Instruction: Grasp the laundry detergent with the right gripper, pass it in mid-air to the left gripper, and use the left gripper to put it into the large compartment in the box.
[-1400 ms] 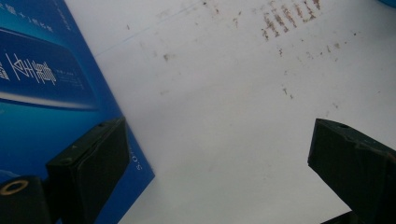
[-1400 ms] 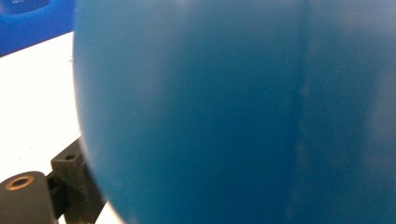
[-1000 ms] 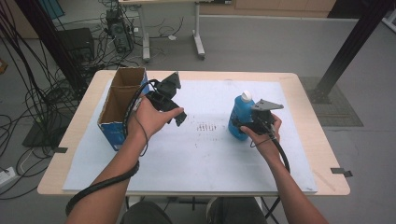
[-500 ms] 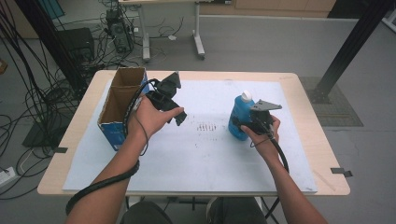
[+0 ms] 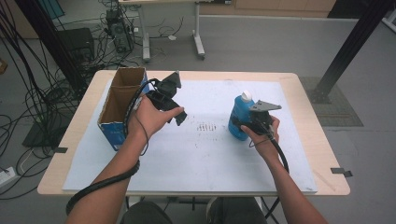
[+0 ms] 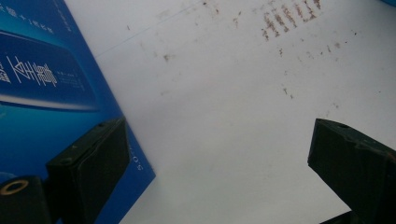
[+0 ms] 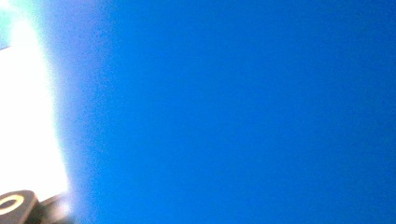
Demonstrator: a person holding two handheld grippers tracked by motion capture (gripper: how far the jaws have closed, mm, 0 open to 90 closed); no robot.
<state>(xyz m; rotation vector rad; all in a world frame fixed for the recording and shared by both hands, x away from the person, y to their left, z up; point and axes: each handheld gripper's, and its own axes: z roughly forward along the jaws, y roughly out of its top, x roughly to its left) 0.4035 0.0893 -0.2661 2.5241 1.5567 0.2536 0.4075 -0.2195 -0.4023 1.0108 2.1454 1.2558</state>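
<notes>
I see a big wooden table (image 5: 88, 154) with a white sheet (image 5: 205, 154) spread over most of it. I think the sheet is there to keep the wood clean, since it has little brown marks (image 5: 206, 126) in the middle.

Next in size is a tall cardboard box (image 5: 122, 105) with blue sides. It stands open at the top on the left part of the sheet, so it looks ready for something to go in.

My left gripper (image 5: 179, 116) is held just beside the box, a little above the sheet. In the left gripper view its two black jaws stand wide apart with nothing between them, only the sheet (image 6: 224, 116) below and the blue box wall (image 6: 51, 93) next to one jaw. It looks like it is waiting there for its turn.

The blue bottle (image 5: 240, 117) with a white cap stands upright on the right part of the sheet, well apart from the box. My right gripper (image 5: 243, 125) has its jaws around the bottle's body. They have just been closing, and now they squeeze the bottle tight. The right gripper view is nearly all blue bottle (image 7: 233, 112), because the camera sits so close. I hold it low on the body so it should not tip when I lift it.
</notes>
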